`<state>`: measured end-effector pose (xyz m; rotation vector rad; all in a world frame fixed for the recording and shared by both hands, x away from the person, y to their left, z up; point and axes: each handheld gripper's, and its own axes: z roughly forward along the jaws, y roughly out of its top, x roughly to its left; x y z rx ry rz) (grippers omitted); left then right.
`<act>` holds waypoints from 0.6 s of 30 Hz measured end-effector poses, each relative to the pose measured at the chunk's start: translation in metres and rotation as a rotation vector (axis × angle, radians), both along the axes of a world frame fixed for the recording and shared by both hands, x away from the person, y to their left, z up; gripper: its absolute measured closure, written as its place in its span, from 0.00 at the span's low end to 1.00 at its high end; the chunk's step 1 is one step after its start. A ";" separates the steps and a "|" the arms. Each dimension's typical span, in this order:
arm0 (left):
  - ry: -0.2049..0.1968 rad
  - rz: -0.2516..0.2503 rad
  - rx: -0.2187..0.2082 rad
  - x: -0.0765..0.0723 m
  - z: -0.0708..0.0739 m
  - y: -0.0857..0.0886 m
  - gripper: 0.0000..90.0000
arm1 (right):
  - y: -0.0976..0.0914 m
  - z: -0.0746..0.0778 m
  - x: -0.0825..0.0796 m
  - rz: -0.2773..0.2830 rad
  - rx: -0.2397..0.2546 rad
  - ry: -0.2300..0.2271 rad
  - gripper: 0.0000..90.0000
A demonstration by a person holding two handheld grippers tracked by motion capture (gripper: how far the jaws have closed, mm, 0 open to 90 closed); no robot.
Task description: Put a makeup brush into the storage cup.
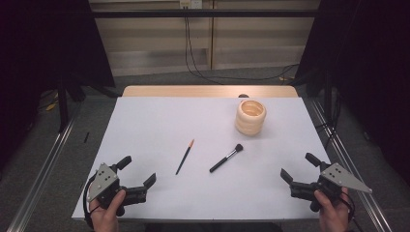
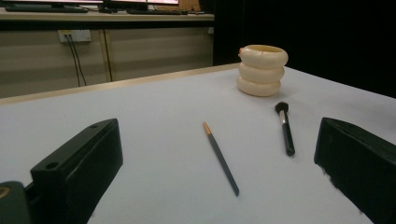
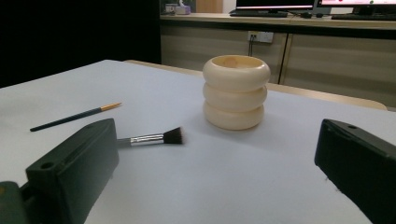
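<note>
Both your left gripper [image 1: 137, 170] and right gripper [image 1: 295, 167] stand wide open, empty. The makeup brush [image 1: 226, 158] is probably light, stiff, slippery; grip mid-handle.

floor: grey carpet [image 1: 159, 79] | wall: beige panels [image 1: 154, 38] | sides: black curtains [image 1: 382, 72]

White table [image 1: 159, 121]: brushes, ribbed holder [image 1: 250, 117].

Each black claw [image 1: 138, 171] [image 1: 299, 167] carries a screwed grey triangular plate and black cable
</note>
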<state>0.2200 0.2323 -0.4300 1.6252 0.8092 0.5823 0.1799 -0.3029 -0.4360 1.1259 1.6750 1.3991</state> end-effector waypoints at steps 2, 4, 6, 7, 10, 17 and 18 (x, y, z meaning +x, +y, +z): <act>0.001 -0.003 0.000 0.000 0.000 0.000 0.01 | 0.000 0.000 -0.001 0.013 -0.011 -0.004 0.00; 0.007 -0.003 -0.001 0.001 0.000 -0.001 0.01 | 0.000 0.000 -0.001 0.018 -0.003 -0.002 0.00; 0.011 -0.003 -0.005 0.001 0.000 -0.001 0.01 | 0.000 0.000 -0.001 0.018 0.001 0.004 0.00; 0.014 -0.003 -0.005 0.001 0.000 -0.001 0.01 | 0.000 0.000 -0.001 0.021 0.004 0.006 0.00; 0.013 -0.009 -0.007 0.002 0.000 -0.001 0.01 | 0.000 -0.001 0.000 0.021 0.003 0.007 0.00; 0.020 -0.005 -0.010 0.000 0.000 -0.001 0.01 | 0.001 -0.001 0.000 0.033 0.007 0.005 0.00; 0.019 -0.004 -0.013 0.000 0.001 -0.001 0.01 | 0.002 -0.001 -0.001 0.035 0.008 0.007 0.00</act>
